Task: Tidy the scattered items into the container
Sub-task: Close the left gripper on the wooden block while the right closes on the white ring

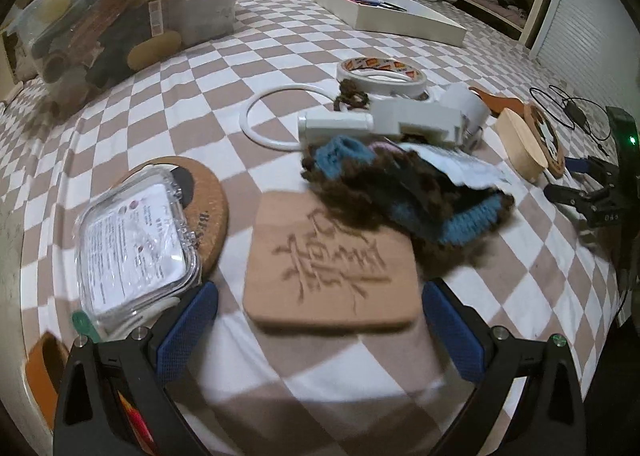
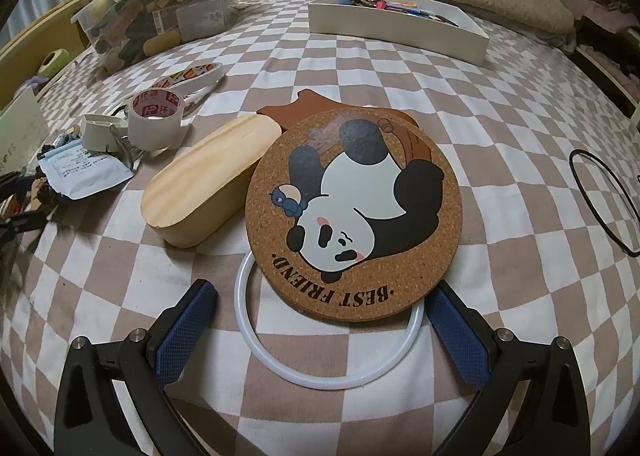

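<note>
In the left wrist view my left gripper (image 1: 320, 332) is open just short of a square tan coaster (image 1: 332, 268) with an engraved character. A brown and blue knitted piece (image 1: 400, 192) lies over its far right corner. In the right wrist view my right gripper (image 2: 320, 332) is open, its fingers on either side of the near edge of a round cork panda coaster (image 2: 352, 212). That coaster lies on a white ring (image 2: 328, 372). A clear bin (image 1: 120, 16) full of items and a white tray (image 2: 400, 24) stand at the back of the checkered bed.
A clear plastic box (image 1: 136, 248) sits on another cork coaster (image 1: 200, 196) at my left. An oval wooden box (image 2: 208, 184), tape rolls (image 2: 156, 116), a paper packet (image 2: 84, 172) and a white device (image 1: 380, 122) lie between the grippers. A black ring (image 2: 604, 200) lies at the right.
</note>
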`<control>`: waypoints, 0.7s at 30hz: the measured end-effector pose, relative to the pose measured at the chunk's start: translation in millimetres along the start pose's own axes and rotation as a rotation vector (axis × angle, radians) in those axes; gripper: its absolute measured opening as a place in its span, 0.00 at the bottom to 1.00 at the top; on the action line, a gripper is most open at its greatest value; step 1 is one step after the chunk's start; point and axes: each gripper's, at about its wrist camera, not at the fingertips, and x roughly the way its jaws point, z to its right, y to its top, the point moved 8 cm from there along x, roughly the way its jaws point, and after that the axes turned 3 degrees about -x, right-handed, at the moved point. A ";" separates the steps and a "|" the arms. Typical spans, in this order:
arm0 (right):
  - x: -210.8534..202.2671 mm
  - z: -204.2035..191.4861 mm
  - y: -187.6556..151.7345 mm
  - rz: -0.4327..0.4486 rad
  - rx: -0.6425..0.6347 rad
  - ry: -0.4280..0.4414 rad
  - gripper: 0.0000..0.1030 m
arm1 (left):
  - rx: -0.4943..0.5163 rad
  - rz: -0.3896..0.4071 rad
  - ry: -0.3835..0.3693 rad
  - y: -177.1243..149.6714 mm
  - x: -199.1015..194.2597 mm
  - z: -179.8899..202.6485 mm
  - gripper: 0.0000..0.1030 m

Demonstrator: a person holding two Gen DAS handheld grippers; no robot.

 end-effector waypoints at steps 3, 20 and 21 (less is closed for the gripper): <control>1.2 1.3 0.7 -0.005 0.006 0.003 1.00 | 0.033 -0.001 0.044 1.4 4.4 3.2 1.00; -1.8 1.2 6.1 0.034 0.021 0.008 0.91 | -0.005 0.002 0.046 -5.2 -9.4 12.3 0.74; -3.8 1.7 6.3 0.041 0.025 0.008 0.87 | -0.004 0.005 0.049 -6.6 -10.2 13.5 0.74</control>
